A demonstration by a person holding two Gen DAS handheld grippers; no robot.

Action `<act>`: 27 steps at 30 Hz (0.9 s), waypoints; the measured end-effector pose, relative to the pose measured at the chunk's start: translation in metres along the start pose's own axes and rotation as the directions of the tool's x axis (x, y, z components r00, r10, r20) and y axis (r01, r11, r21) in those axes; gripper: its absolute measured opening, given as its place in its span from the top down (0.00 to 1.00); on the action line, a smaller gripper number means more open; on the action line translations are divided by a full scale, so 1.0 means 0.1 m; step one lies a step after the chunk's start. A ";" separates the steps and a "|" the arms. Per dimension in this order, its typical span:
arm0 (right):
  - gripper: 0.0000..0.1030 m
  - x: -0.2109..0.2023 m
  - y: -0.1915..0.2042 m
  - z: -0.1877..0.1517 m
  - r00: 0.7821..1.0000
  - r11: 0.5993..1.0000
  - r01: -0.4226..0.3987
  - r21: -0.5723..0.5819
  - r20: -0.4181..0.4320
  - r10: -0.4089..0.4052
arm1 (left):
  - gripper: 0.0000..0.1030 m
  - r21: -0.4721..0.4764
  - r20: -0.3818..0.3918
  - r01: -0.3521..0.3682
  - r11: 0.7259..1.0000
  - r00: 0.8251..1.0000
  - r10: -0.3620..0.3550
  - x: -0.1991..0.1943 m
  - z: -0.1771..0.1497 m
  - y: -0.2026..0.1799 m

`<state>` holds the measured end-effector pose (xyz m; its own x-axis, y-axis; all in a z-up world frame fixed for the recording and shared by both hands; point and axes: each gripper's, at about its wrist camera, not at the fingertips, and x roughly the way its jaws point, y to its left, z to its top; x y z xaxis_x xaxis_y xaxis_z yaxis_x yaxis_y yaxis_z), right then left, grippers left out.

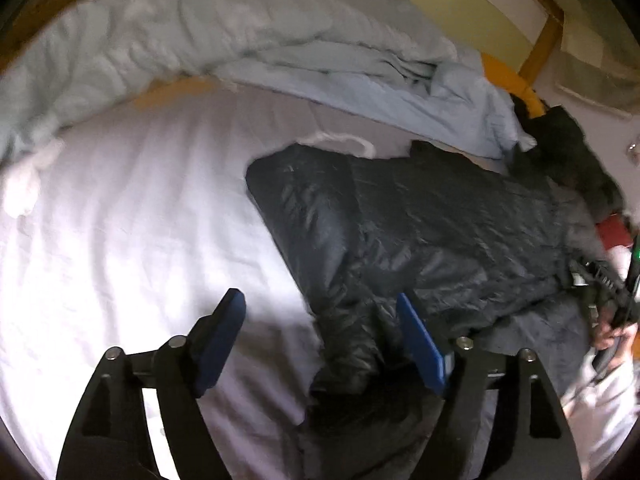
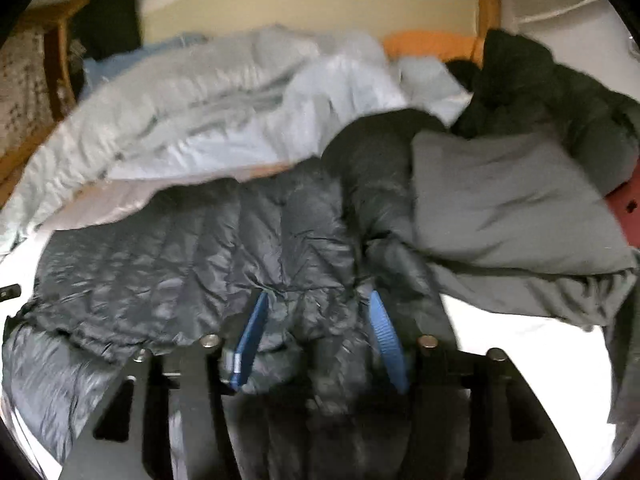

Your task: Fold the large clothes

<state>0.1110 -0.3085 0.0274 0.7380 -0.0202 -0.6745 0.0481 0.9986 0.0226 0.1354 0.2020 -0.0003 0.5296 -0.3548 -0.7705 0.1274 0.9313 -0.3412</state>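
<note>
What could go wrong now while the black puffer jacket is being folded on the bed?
1. The puffer jacket looks slick; the right hand-held gripper, open around bunched fabric, may take only a thin layer that slips out.
2. The grey garment touches the jacket and could be dragged along.
3. The left hand-held gripper, open over the sleeve, might also pinch the bedsheet.

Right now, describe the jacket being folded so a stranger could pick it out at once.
On the bed's white sheet, in front of the heaped pale blue duvet, lies the jacket. It is black, shiny and quilted in puffy ribs, unlike the matte grey cloth and dark pile beside it.
</note>
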 end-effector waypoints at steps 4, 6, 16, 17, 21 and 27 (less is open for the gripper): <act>0.44 -0.29 -0.26 -0.12 0.999 0.998 0.022 0.063 0.026 -0.023 | 0.27 -0.022 -0.148 0.064 0.998 0.987 -0.066 0.25 -0.07 0.06; 0.43 -0.39 -0.39 -0.20 0.999 0.997 0.041 0.072 0.029 -0.043 | 0.37 -0.007 -0.163 0.074 0.997 0.984 -0.074 0.32 -0.11 0.02; 0.43 -0.61 -0.84 -0.37 0.990 0.986 0.135 0.101 0.036 -0.139 | 0.94 0.055 0.016 -0.103 0.993 0.995 0.102 -0.37 -0.09 -0.04; 0.43 -0.62 -0.85 -0.38 0.989 0.985 0.137 0.103 0.034 -0.141 | 0.94 0.041 0.031 -0.156 0.987 0.987 0.155 -0.41 -0.08 0.03; 0.43 -0.65 -0.83 -0.36 0.992 0.989 0.116 0.096 0.029 -0.119 | 0.94 -0.029 0.041 -0.243 0.970 0.969 0.244 -0.54 -0.07 0.36; 0.41 -0.63 -0.70 -0.29 0.993 0.990 0.109 0.085 0.038 -0.113 | 0.48 -0.076 0.056 -0.360 0.930 0.930 0.364 -0.59 -0.11 0.46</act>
<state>0.0419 -0.3757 0.0467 0.7526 -0.1344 -0.6446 0.1852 0.9826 0.0113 0.1005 0.2643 0.0233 0.5860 0.0141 -0.8102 -0.1358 0.9874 -0.0810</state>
